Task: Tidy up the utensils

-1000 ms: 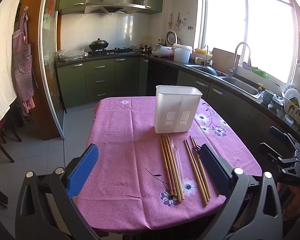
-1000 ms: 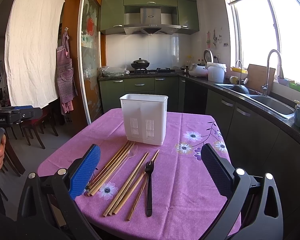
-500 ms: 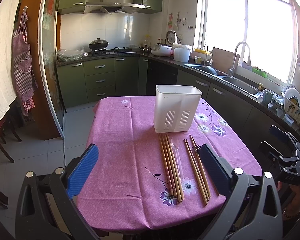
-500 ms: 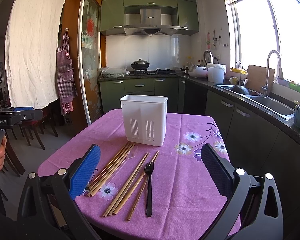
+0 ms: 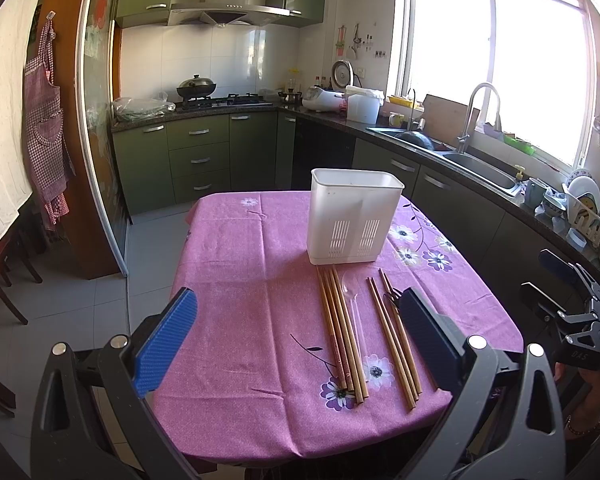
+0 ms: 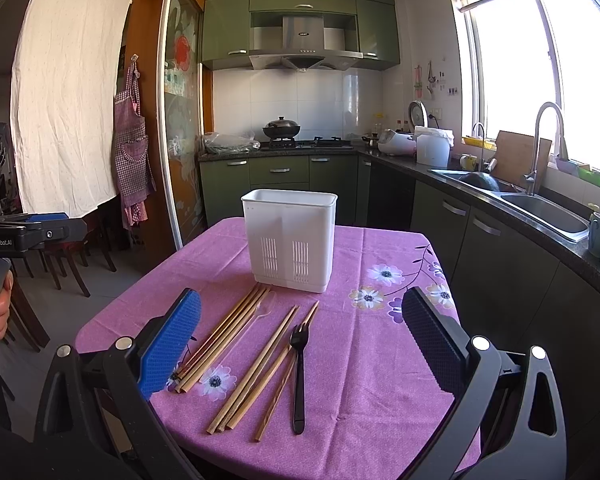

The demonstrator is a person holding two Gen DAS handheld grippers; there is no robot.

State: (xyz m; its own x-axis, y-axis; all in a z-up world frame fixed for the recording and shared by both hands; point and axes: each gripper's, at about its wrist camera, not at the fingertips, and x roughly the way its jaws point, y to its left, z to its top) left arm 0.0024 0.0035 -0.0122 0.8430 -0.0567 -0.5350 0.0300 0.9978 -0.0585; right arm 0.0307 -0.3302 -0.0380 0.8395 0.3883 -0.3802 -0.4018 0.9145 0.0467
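Near the table edge (image 6: 260, 450), chopsticks (image 6: 256, 368) lie loose.

On the table (image 6: 380, 360), chopsticks (image 6: 224, 340), a spoon (image 6: 260, 314) and a fork (image 6: 299, 364) lie before the utensil holder (image 6: 290, 240).

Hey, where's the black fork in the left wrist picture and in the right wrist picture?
Left wrist view: the black fork lies right of centre, mostly hidden behind the left gripper's right finger, among the chopsticks.
Right wrist view: the black fork lies in full sight just below centre, at the right end of the row of utensils.
Shared landmark: the white utensil holder, standing on the purple tablecloth beyond the utensils.
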